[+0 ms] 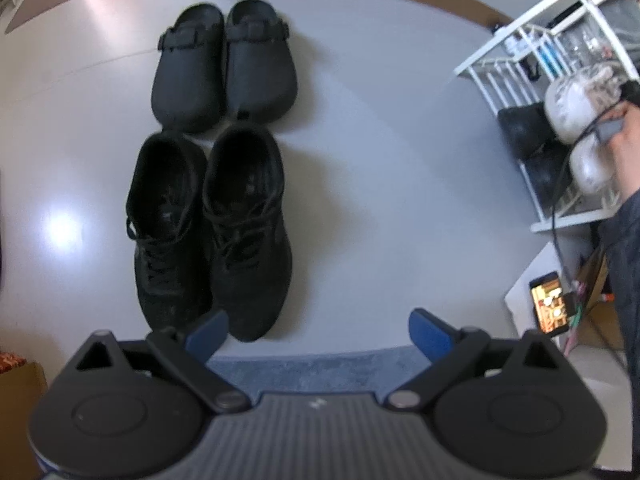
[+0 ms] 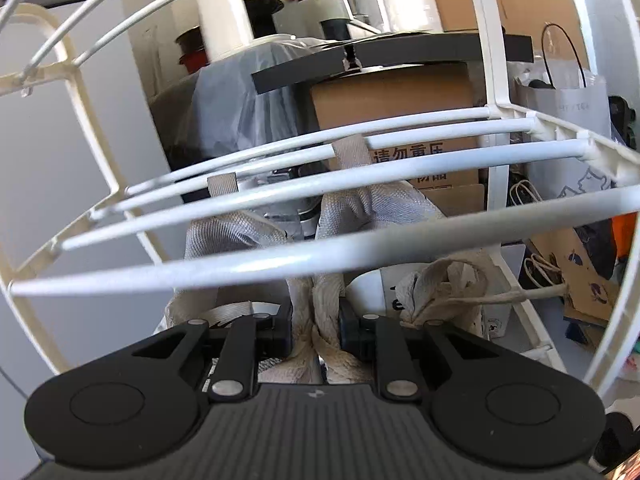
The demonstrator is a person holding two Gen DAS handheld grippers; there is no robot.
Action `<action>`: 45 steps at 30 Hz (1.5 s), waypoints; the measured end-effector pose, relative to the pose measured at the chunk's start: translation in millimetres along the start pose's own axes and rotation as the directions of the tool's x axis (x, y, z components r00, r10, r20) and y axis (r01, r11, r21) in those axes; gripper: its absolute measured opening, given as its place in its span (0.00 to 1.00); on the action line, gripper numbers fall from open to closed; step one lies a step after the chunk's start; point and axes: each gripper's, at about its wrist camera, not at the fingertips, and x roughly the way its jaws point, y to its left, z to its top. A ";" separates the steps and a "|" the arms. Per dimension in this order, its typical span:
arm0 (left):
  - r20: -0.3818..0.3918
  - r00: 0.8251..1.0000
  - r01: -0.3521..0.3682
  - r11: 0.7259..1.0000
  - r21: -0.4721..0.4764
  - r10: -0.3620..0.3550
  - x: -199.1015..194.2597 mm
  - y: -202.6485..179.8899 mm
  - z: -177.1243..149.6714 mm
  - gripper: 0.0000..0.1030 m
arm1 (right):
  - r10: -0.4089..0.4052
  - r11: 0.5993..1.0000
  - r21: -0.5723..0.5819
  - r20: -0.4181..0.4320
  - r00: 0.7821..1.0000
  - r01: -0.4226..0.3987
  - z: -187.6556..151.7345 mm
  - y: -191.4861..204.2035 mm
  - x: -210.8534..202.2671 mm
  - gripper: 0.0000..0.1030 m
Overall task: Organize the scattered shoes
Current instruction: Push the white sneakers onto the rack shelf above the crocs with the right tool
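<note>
while pinched together between the right gripper (image 2: pixel 316 330) jaws, white sneakers (image 2: pixel 320 216) under a rack bar (image 2: pixel 240 268); left jaws wide open.

We note even, fairly bright daylight-like light in both views, with a white glare patch on the glossy floor (image 1: pixel 60 228) at left in the left wrist view and a paler sheen toward its upper left corner, while the black sneakers (image 1: pixel 208 232) and black clogs (image 1: pixel 224 64) read so dark that little surface detail survives and soft shadows fall to their right. Fisheye distortion bends straight lines strongly at the edges, as with the white rack bars (image 2: pixel 280 264) arcing across the right wrist view, and the corners vignette to black. We find both frames slightly soft, the clogs mildly blurred.
</note>
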 end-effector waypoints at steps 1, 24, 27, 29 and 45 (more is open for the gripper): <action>-0.012 1.000 -0.001 1.000 -0.006 0.001 3.4 1.3 -0.1 0.96 | -0.007 1.000 0.014 0.003 1.000 0.007 1.7 1.7 4.6 0.23; -0.063 0.997 -0.045 0.999 -0.006 0.045 17.7 12.6 -6.1 0.96 | 0.105 0.982 -0.169 0.092 0.990 -0.088 -13.4 17.2 9.9 0.86; -0.060 0.997 -0.044 0.999 0.003 0.044 18.0 9.3 -3.2 0.96 | 0.125 0.977 -0.188 0.095 0.988 -0.105 -8.0 18.3 14.0 0.89; -0.061 0.997 -0.045 0.999 0.008 0.045 19.1 7.0 -2.6 0.96 | 0.136 0.965 -0.244 0.142 0.980 -0.099 -10.9 23.5 7.0 0.96; -0.061 0.997 -0.056 0.998 0.022 0.057 21.3 -0.3 -3.2 0.96 | 0.120 0.978 -0.192 0.173 0.978 -0.086 -26.1 4.6 -63.1 0.79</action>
